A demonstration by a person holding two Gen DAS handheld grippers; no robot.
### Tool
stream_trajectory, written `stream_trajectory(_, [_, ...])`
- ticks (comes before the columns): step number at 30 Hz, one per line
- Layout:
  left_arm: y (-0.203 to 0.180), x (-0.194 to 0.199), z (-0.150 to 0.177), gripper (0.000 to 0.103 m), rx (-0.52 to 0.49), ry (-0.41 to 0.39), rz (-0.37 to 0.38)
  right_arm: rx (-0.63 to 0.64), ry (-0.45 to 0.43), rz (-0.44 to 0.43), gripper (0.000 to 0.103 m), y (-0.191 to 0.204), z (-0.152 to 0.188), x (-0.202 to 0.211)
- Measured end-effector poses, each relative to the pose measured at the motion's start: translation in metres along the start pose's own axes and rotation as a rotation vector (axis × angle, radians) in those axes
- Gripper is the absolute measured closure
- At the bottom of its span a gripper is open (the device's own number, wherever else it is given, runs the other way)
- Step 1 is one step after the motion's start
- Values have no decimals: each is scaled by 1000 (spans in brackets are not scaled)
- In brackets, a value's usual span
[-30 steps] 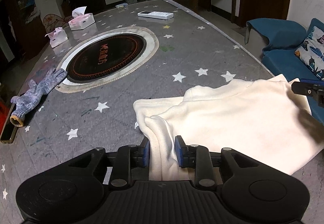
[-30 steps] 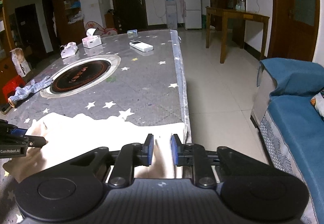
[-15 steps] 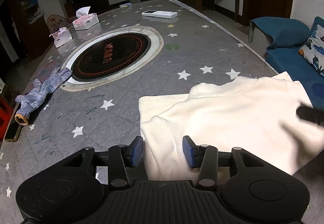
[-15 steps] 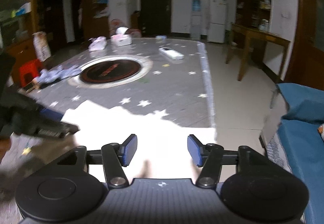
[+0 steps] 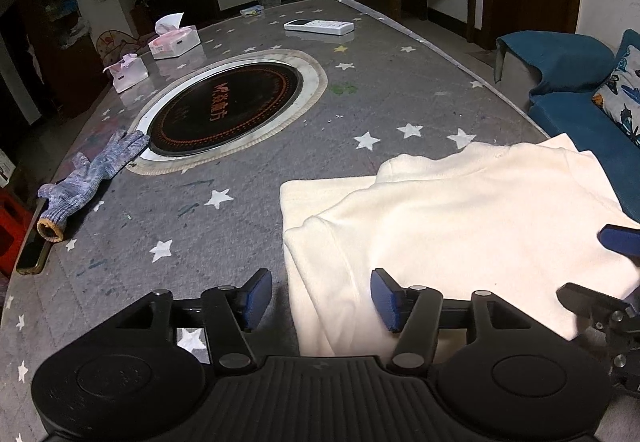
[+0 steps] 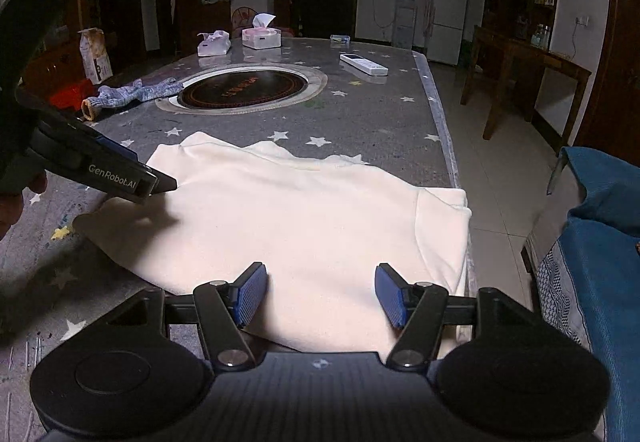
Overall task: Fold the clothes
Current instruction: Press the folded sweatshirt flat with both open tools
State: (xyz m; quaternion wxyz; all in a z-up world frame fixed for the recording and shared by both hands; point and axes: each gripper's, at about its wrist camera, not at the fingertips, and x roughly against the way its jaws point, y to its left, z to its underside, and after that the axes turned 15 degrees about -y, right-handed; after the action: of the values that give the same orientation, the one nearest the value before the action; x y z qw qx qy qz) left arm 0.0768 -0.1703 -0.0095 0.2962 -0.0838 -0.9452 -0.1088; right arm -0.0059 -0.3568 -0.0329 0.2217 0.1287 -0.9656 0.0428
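A cream-white garment (image 5: pixel 460 214) lies folded flat at the near right corner of the grey star-patterned table (image 5: pixel 360 102). My left gripper (image 5: pixel 320 300) is open and empty, its jaws spread over the garment's left folded edge. My right gripper (image 6: pixel 320 296) is open and empty, above the garment's near edge (image 6: pixel 312 226). The left gripper also shows in the right wrist view (image 6: pixel 132 178), at the garment's left side. The right gripper's blue fingertip (image 5: pixel 620 240) shows at the right edge of the left wrist view.
A round black hotplate (image 5: pixel 224 110) is set in the table's middle. A knit glove (image 5: pixel 92 170) and a phone (image 5: pixel 34 256) lie at the left. Two tissue boxes (image 5: pixel 174 40) and a white remote (image 5: pixel 318 26) sit further back. A blue sofa (image 6: pixel 592 250) stands right of the table.
Both grippers were shut on the garment's edges a second ago. Both have opened wide, let go and pulled back a little. The garment now lies flat on the table.
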Motion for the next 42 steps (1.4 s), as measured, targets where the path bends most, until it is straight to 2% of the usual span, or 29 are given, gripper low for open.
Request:
stream_trajectory(10, [1, 3, 2, 32, 1, 3, -13, -20, -33, -33, 38, 9, -10, -1])
stream_trajectory(13, [1, 4, 2, 26, -1, 0, -18, -28, -21, -42, 35, 14, -5, -7])
stream_trajectory(18, [3, 5, 3, 16, 9, -2, -21, -40, -25, -28, 24, 15, 2, -7])
stream_trajectory(26, [-1, 11, 3, 0, 13, -29, 3, -49, -38, -21, 20, 16, 6, -6])
stream_trajectory(42, [-9, 28, 3, 0, -17, -72, 7, -49, -50, -34, 18, 20, 2, 7])
